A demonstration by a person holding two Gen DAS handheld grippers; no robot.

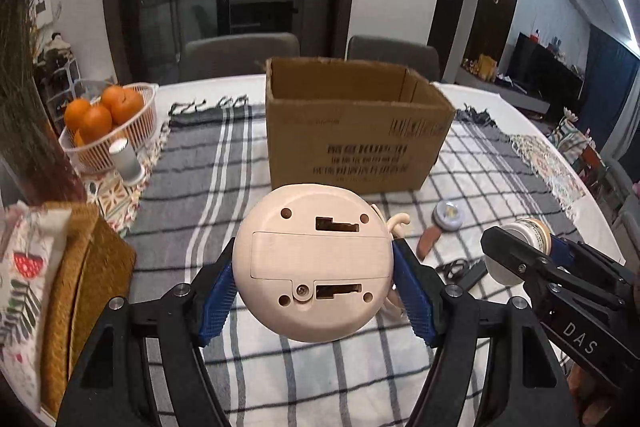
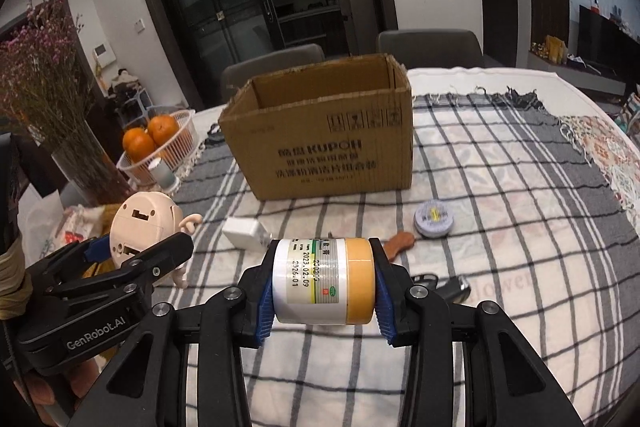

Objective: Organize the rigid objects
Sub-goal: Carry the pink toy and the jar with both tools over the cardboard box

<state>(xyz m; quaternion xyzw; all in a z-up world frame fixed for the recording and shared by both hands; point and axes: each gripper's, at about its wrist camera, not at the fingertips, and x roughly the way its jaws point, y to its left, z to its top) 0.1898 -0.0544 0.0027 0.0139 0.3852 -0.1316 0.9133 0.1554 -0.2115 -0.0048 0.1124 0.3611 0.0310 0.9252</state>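
**A:** What is each gripper carrying, and where?

**B:** In the lower middle of the left wrist view, the left gripper [image 1: 313,287] has its blue ribbed pads clamped on either side of a round, cream plastic toy [image 1: 312,267]. The toy's flat base faces the camera, showing screw holes, two slots and a battery hatch. In the lower middle of the right wrist view, the right gripper [image 2: 323,291] is closed on a small jar [image 2: 324,281] lying sideways, with one pad on its yellow cap and the other on its bottom.

**B:** Both are held above the checked cloth [image 1: 200,163].

**A:** How would they handle?

**B:** The toy looks like a hard, smooth, hollow shell, probably light. Its curved sides could slip, so a grip across the widest part suits it. Small moulded arms stick out at its right and seem breakable. The jar looks rigid with a glossy label; the end-to-end hold seems secure.

**A:** Where would they go?

**B:** Likely the open cardboard box [image 2: 320,131], which sits upper centre. It is matte, corrugated and has a rough torn rim. A round tin [image 2: 434,219] and a brown piece [image 2: 400,242] lie on the cloth, right of centre.
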